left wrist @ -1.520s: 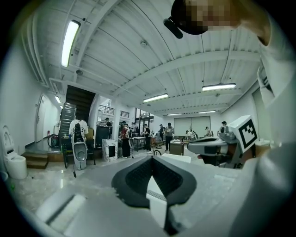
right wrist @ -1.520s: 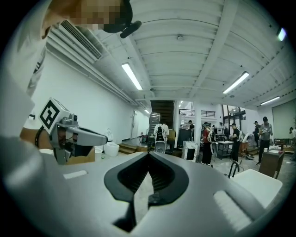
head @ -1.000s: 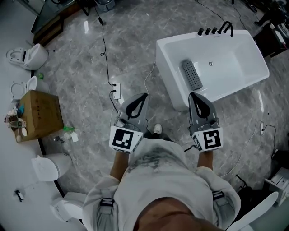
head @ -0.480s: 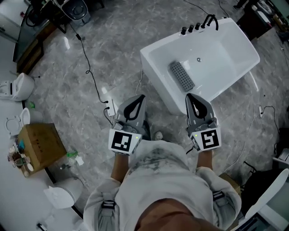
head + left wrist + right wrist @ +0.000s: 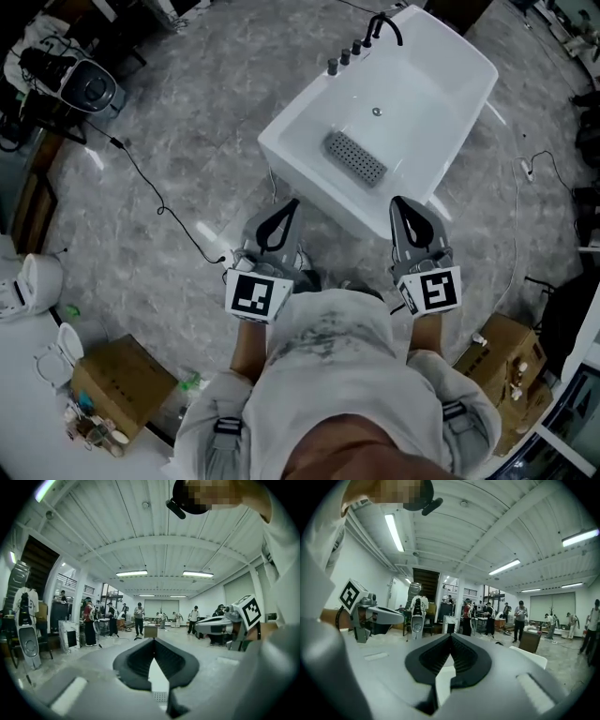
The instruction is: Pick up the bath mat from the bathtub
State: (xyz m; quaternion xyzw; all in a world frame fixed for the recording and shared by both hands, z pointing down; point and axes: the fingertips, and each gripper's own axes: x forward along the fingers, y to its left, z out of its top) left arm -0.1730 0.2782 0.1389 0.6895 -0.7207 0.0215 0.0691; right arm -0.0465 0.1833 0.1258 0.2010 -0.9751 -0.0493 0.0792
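L tool (image 5: 289, 208) & R tool (image 5: 403, 208) both closed, nothing btwn jaws, held side by side just short of white bathtub (image 5: 305, 178). Grey bath mat (image 5: 355, 157) lies flat on tub floor, untouched.

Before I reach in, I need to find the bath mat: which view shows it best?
The head view: the bath mat lies whole, a grey perforated strip on the bathtub floor. The left gripper view shows at most a dotted sliver beyond its jaws; the right gripper view shows none.
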